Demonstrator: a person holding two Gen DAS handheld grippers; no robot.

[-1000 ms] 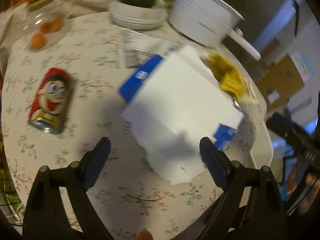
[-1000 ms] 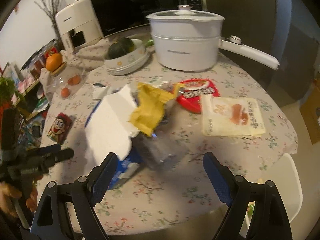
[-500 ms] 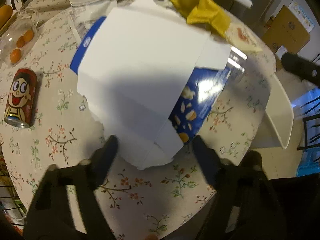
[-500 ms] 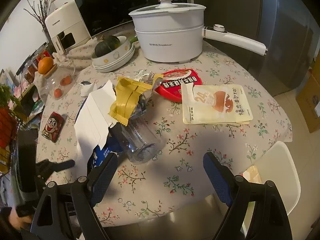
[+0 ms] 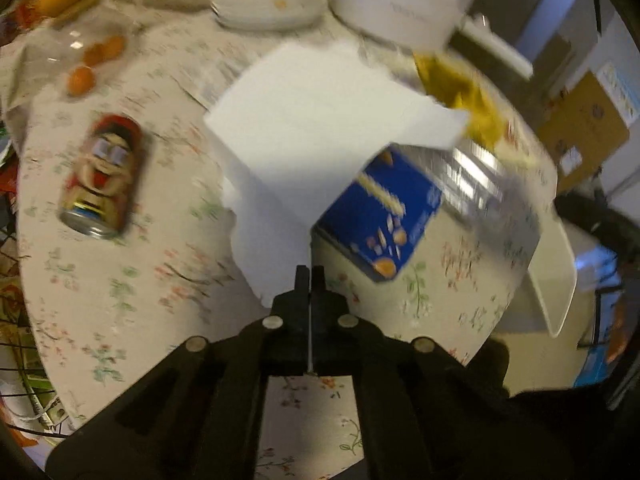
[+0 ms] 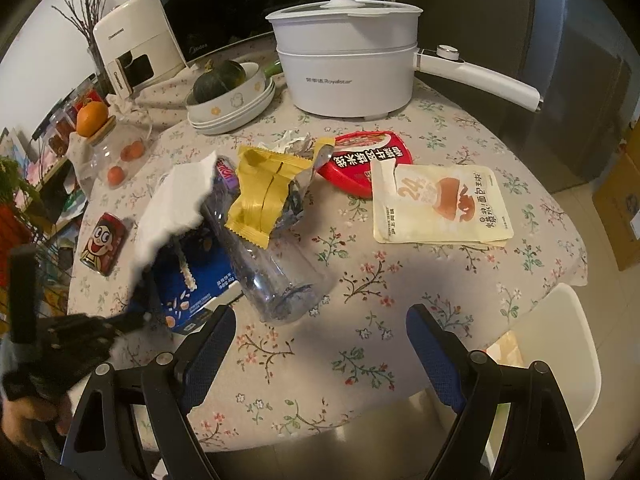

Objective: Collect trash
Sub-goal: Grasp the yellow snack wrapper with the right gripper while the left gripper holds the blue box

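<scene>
A torn-open box, blue outside [image 5: 380,216] and white inside [image 5: 320,120], lies on the floral table. My left gripper [image 5: 310,276] is shut on its thin near edge, and a sliver of white card shows between the closed fingers. The right wrist view shows that gripper [image 6: 132,316] pinching the blue box [image 6: 188,280], whose white flap [image 6: 172,208] stands raised. Beside the box lie a clear plastic bottle [image 6: 276,276] and a yellow wrapper [image 6: 264,192]. My right gripper [image 6: 320,344] hangs open over the table's front edge with nothing between its fingers.
A red cartoon can [image 6: 102,244] lies to the left. A red packet [image 6: 368,160] and a cream pouch [image 6: 440,204] lie to the right. Behind stand a white pot [image 6: 348,68], stacked bowls with a green squash [image 6: 232,100] and a glass jar [image 6: 120,152]. A white chair [image 6: 560,340] stands at the front right.
My left gripper's jaws went from wide apart to closed on the box's near edge, and the white flap has lifted. My right gripper stayed open.
</scene>
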